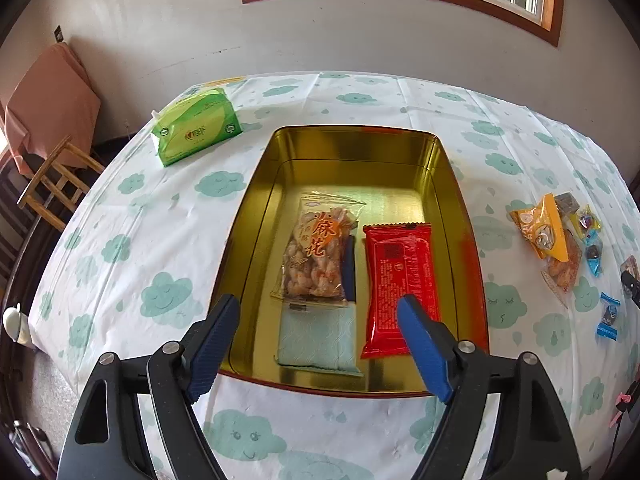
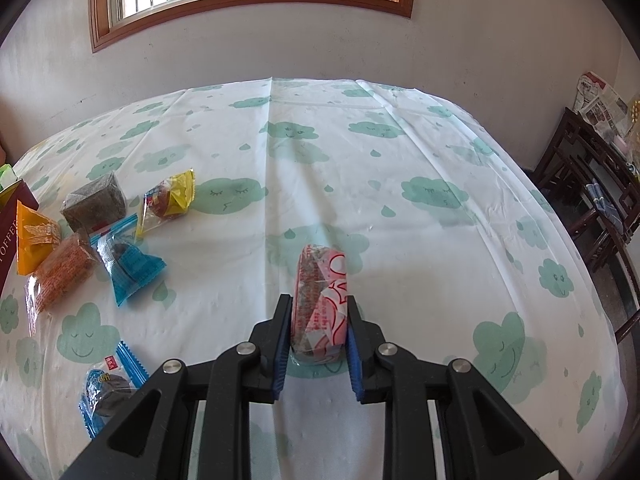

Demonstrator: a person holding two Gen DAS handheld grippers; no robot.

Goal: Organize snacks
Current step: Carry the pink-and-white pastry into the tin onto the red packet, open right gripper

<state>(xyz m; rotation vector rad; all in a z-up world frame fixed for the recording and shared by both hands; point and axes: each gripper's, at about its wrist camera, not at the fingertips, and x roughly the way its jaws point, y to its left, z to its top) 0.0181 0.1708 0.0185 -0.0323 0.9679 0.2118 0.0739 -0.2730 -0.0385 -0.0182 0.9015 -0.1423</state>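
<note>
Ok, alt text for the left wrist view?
Open left tool hangs empty over a gold tin holding a clear snack bag, a red packet and a pale green packet; a cloud-print tablecloth lies underneath.

Both grippers, the left gripper and right gripper, are black-framed, with ribbed blue pads and round silver screws.

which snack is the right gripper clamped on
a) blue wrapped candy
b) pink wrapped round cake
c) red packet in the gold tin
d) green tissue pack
b: in the right wrist view the right gripper is shut on the pink wrapped cake, held on edge between its blue pads.
</note>
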